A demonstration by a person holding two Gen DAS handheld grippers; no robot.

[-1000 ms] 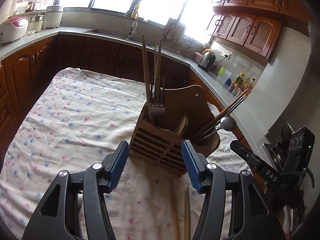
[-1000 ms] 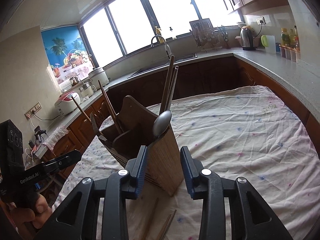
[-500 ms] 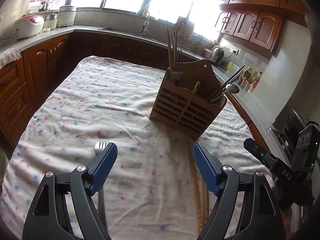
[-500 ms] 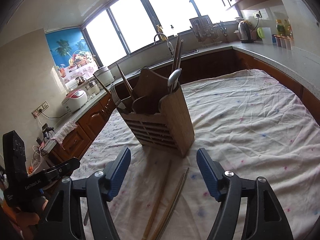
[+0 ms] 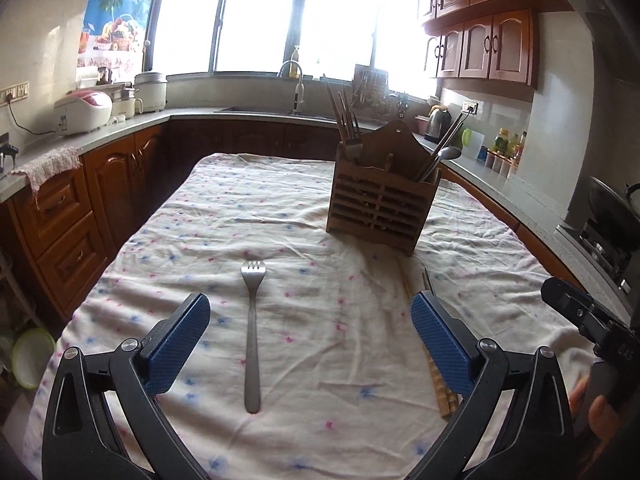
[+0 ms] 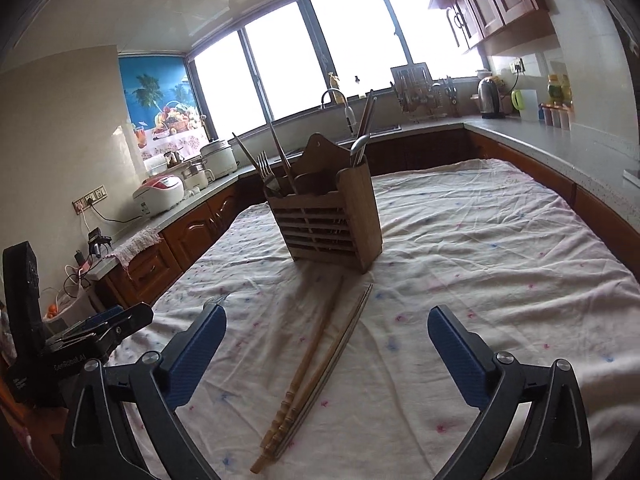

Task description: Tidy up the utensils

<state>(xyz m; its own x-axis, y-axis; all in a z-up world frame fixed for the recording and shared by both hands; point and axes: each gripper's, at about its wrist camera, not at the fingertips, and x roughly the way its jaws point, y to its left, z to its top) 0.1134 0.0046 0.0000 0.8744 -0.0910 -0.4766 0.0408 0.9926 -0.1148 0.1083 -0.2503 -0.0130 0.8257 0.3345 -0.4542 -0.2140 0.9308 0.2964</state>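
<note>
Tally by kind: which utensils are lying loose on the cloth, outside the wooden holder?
Fork: 1
Chopsticks: 3, as far as I can tell where they overlap
Total: 4

Right gripper (image 6: 326,344): blue-padded jaws opening wide above the cloth-covered table (image 6: 500,248), nothing between the pads, which touch nothing. Chopsticks (image 6: 316,364): several wooden sticks lying together on the cloth between the jaws, running from the near edge toward the wooden utensil holder (image 6: 332,224), which stands upright further back with a fork, a spoon and more sticks in it. Left gripper (image 6: 100,326): dark body at the left edge, with fork tines (image 6: 218,300) showing on the cloth beside it.
</note>
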